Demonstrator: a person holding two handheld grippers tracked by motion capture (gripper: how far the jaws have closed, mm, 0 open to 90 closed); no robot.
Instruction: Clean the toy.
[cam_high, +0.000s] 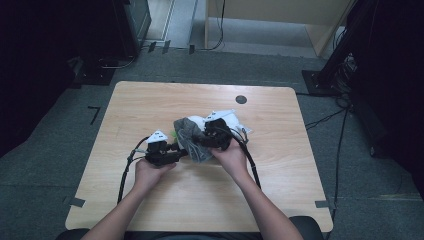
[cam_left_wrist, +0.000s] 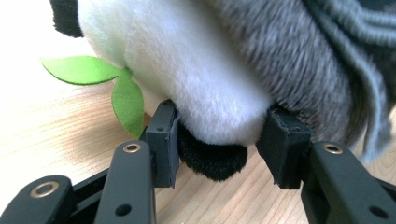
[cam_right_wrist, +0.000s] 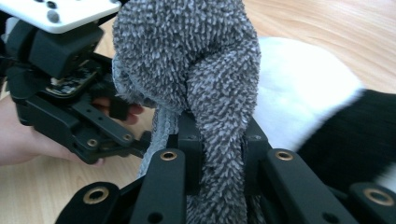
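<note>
in the high view a plush panda (cam_high: 196, 121) lies near the middle of the wooden table (cam_high: 150, 100), with a grey towel (cam_high: 192, 137) draped over it; the left gripper (cam_high: 181, 151) comes at the bundle from its left side and the right gripper (cam_high: 204, 141) sits right on top of the towel, each held in one of the person's hands. in the left gripper view the two black jaws stand fairly wide, one pad (cam_left_wrist: 163, 140) pressed against the white fur of the panda (cam_left_wrist: 196, 84) and the other against its far side, so the left gripper (cam_left_wrist: 219, 142) holds the toy's white and black body between them; a green felt leaf (cam_left_wrist: 126, 102) sticks out beside it, the towel (cam_left_wrist: 303, 60) hangs over the right part, and the toy rests on the table (cam_left_wrist: 46, 135). in the right gripper view the jaws are drawn in narrow, and the right gripper (cam_right_wrist: 219, 149) pinches a thick fold of the towel (cam_right_wrist: 196, 70); the panda (cam_right_wrist: 299, 93) lies just behind it, and the left gripper (cam_right_wrist: 70, 107) shows at the left, close beside the towel.
</note>
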